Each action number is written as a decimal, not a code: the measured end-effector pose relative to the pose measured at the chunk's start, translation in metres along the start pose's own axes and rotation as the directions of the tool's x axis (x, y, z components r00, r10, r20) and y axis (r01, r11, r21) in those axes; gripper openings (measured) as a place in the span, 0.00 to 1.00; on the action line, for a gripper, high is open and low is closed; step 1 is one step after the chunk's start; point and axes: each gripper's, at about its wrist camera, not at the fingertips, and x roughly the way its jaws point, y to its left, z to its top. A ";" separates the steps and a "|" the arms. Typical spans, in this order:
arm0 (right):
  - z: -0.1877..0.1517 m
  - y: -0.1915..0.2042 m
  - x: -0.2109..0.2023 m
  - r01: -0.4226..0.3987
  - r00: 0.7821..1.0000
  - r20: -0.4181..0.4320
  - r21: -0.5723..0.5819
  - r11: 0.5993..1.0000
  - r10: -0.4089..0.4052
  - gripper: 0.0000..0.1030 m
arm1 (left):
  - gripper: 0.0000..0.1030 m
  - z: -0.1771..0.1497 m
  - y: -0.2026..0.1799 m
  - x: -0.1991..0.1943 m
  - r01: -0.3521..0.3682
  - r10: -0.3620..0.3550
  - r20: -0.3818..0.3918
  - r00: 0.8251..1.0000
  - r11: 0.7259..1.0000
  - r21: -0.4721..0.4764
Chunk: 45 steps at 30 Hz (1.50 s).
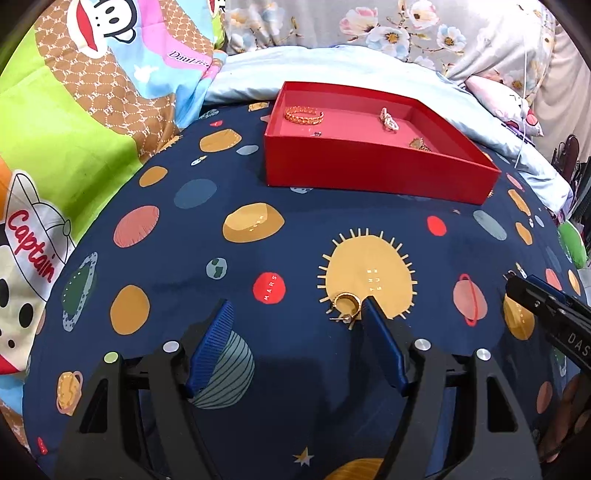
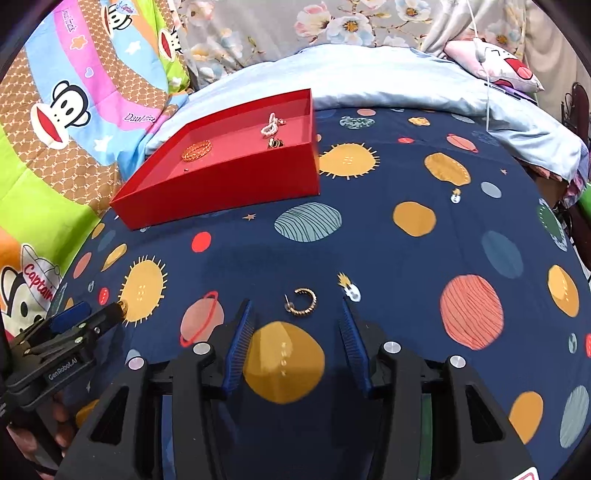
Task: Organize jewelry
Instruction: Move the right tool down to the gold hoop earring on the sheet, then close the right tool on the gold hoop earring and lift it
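A red box (image 1: pixel 369 173) sits on the planet-print bedspread; it also shows in the right wrist view (image 2: pixel 221 184). It holds a gold chain bracelet (image 1: pixel 303 114), a pearl piece (image 1: pixel 388 119) and a small gold piece (image 1: pixel 419 144). My left gripper (image 1: pixel 299 310) is open; a gold hoop earring (image 1: pixel 346 305) lies on the bedspread just inside its right fingertip (image 1: pixel 371 308). My right gripper (image 2: pixel 295 308) is open, with a twisted gold hoop earring (image 2: pixel 303 301) lying between its fingertips. The left gripper (image 2: pixel 118 310) shows at the left of the right wrist view.
A cartoon monkey quilt (image 1: pixel 74 147) lies to the left. A pale blue blanket (image 1: pixel 351 70) and floral fabric (image 1: pixel 369 26) lie behind the box. The bed's right edge (image 1: pixel 569 229) drops off near clutter.
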 end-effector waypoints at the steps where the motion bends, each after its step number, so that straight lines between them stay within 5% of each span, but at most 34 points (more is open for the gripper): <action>1: 0.001 0.001 0.001 0.003 1.000 0.000 -0.002 1.000 -0.003 0.45 | 0.67 0.000 0.000 0.001 0.002 -0.002 -0.003 1.000 1.000 0.001; 5: 0.002 0.003 0.003 0.021 1.000 -0.002 -0.008 1.000 -0.021 0.44 | 0.63 0.001 -0.002 0.002 0.002 -0.002 -0.002 1.000 1.000 0.013; 10: 0.003 0.009 0.006 0.084 0.996 -0.006 -0.035 0.996 -0.084 0.29 | 0.53 0.001 -0.005 0.002 0.010 -0.010 0.003 1.000 1.000 0.028; 15: 0.004 0.008 0.007 0.116 0.993 -0.006 -0.042 0.992 -0.116 0.17 | 0.34 0.001 -0.004 0.001 0.019 -0.019 0.009 1.000 0.999 0.026; 20: 0.004 0.008 0.007 0.115 0.993 -0.006 -0.041 0.993 -0.115 0.17 | 0.16 0.001 -0.005 0.000 0.022 -0.023 0.010 1.000 0.999 0.030; 36: -0.005 0.010 -0.016 0.044 0.999 0.025 -0.021 0.999 -0.044 0.16 | 0.16 0.006 0.012 -0.037 0.081 -0.080 0.035 0.996 0.996 -0.026; 45: 0.030 0.020 -0.055 -0.004 0.991 0.133 -0.052 0.999 0.011 0.16 | 0.16 0.040 0.010 -0.067 0.077 -0.076 0.102 0.992 0.997 -0.001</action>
